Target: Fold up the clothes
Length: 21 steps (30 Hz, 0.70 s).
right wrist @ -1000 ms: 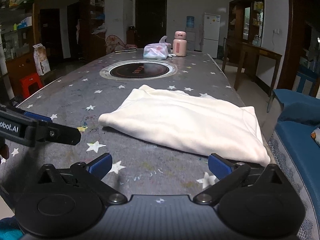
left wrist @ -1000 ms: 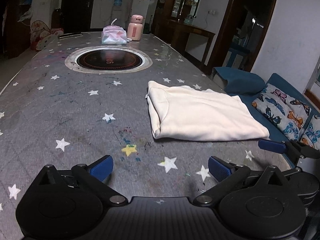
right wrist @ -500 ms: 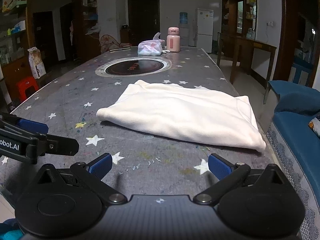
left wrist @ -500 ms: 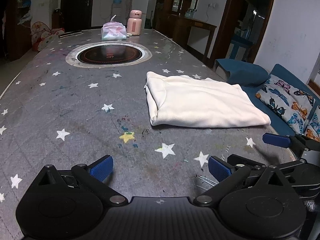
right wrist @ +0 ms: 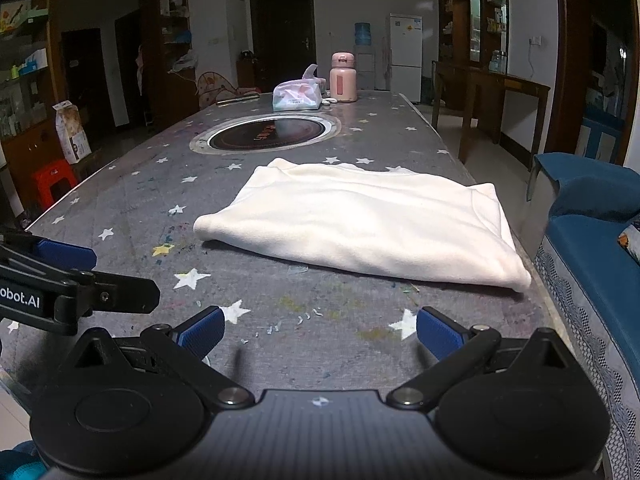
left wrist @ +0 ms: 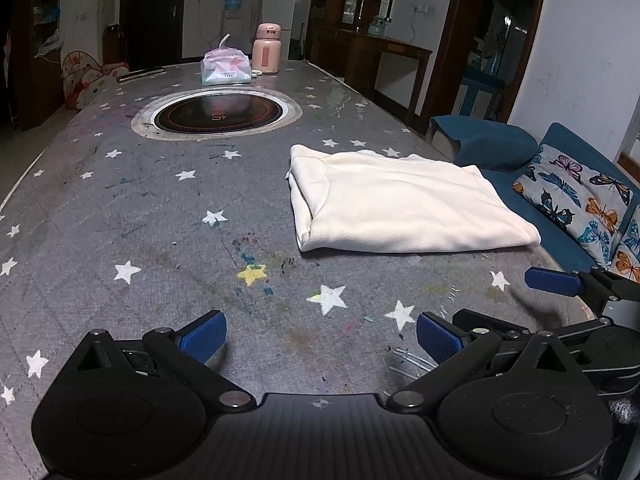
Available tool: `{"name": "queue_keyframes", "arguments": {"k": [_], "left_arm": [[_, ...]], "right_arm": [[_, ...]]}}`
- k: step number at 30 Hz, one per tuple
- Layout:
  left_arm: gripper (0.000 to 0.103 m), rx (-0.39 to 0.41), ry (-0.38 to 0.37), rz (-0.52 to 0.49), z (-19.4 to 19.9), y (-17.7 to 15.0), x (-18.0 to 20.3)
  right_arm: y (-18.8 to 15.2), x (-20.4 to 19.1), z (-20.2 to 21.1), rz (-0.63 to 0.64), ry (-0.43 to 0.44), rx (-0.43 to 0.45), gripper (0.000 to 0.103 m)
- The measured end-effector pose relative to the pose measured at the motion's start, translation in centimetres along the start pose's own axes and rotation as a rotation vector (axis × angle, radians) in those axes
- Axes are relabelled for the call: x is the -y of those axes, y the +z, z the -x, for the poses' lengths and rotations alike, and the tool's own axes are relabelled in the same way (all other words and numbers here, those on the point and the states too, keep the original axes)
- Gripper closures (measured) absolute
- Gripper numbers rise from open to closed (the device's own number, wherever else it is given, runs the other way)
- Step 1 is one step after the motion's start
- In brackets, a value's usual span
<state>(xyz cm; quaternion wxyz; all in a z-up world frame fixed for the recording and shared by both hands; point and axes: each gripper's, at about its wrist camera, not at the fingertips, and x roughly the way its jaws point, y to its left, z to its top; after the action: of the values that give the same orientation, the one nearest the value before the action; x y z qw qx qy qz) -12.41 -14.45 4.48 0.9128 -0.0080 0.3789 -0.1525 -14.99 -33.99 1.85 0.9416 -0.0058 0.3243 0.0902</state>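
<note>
A cream garment lies folded into a flat rectangle on the grey star-patterned table, near its right edge. It also shows in the right wrist view. My left gripper is open and empty, low over the near table edge, well short of the garment. My right gripper is open and empty, also short of it. The right gripper's fingers show at the right of the left wrist view. The left gripper's fingers show at the left of the right wrist view.
A round induction cooktop is set in the table's middle. A tissue pack and a pink bottle stand at the far end. A blue sofa with butterfly cushions runs along the table's right edge.
Both grippers have drawn back from the garment toward the near table edge and risen a little. The garment has not moved. Both stay open.
</note>
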Motion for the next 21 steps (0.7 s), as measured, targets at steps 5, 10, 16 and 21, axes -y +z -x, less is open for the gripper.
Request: {"name": "queue_keyframes", "arguments": {"k": [5, 10, 16, 21], "left_arm": [[0.000, -0.002, 0.001, -0.004, -0.01, -0.03, 0.11], [0.000, 0.001, -0.005, -0.010, 0.03, -0.04, 0.39], [0.000, -0.001, -0.009, -0.014, -0.08, -0.04, 0.68], [0.000, -0.006, -0.008, -0.013, -0.15, -0.03, 0.73]], "right_arm": [[-0.06, 0.00, 0.15, -0.005, 0.000, 0.001, 0.000], [-0.16, 0.18, 0.38, -0.012, -0.004, 0.002, 0.000], [-0.21, 0.31, 0.53, -0.018, -0.011, 0.003, 0.000], [-0.29, 0.43, 0.70, -0.024, -0.017, 0.006, 0.000]]}}
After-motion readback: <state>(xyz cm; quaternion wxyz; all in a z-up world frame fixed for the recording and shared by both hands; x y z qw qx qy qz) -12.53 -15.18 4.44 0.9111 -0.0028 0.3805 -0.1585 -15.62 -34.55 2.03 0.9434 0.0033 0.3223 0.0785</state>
